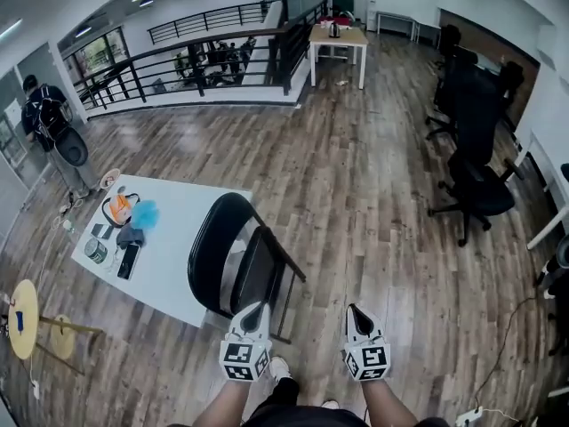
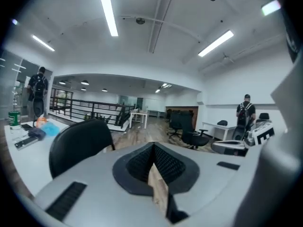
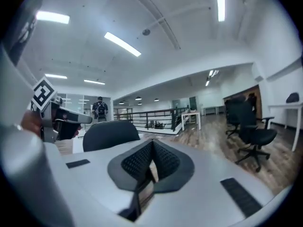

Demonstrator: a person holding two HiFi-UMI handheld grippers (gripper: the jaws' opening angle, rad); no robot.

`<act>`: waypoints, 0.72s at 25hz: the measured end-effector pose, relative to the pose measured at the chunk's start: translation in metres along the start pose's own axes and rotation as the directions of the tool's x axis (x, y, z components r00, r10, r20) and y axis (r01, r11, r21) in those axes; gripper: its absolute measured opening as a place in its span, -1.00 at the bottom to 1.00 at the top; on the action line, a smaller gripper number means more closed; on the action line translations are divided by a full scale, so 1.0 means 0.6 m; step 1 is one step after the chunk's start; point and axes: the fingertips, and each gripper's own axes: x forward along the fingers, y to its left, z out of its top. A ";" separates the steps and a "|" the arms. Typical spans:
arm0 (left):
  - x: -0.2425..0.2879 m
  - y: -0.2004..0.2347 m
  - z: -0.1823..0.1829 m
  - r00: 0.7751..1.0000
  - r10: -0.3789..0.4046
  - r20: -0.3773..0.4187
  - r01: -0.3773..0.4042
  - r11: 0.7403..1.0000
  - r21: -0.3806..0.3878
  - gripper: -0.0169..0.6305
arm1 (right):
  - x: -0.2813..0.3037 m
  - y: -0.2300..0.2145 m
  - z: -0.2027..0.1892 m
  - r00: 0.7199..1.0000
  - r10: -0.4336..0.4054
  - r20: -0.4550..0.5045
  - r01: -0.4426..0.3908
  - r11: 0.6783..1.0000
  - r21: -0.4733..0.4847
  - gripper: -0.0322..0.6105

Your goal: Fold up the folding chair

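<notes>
A black, steel-framed folding chair (image 1: 233, 256) stands against the white bench (image 1: 178, 229). The left gripper (image 1: 255, 310) and right gripper (image 1: 354, 312) wait near it, jaws closed and empty. It is rigid and probably light, and looks best gripped at the backrest's top.

Folding chair (image 1: 233, 254) stood beside white table (image 1: 182, 229), grippers low in frame.
Left gripper (image 1: 257, 310) sat at 6 o'clock, overlapping chair's lower edge; right gripper (image 1: 355, 312) at 5 o'clock, clear of it; both looked closed; office chairs (image 1: 476, 185) at 3 o'clock.
</notes>
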 end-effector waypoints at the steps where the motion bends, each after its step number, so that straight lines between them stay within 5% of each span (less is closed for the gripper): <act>1: -0.003 -0.044 -0.001 0.999 -0.043 0.012 0.043 0.999 0.001 -0.93 | -0.037 -0.018 0.013 0.999 -0.046 0.018 0.046 0.998 -0.038 -0.85; 5: -0.025 -0.186 -0.012 0.986 -0.165 0.033 0.165 0.986 0.014 -0.93 | -0.157 -0.061 0.034 0.982 -0.175 0.066 0.182 0.973 -0.144 -0.86; 9: -0.059 -0.273 -0.014 0.975 -0.218 0.050 0.218 0.976 0.018 -0.93 | -0.240 -0.084 0.047 0.968 -0.237 0.088 0.247 0.959 -0.140 -0.86; 18: -0.118 -0.338 -0.049 0.979 -0.200 0.046 0.200 0.980 0.006 -0.93 | -0.335 -0.068 0.076 0.965 -0.206 0.161 0.231 0.961 -0.153 -0.86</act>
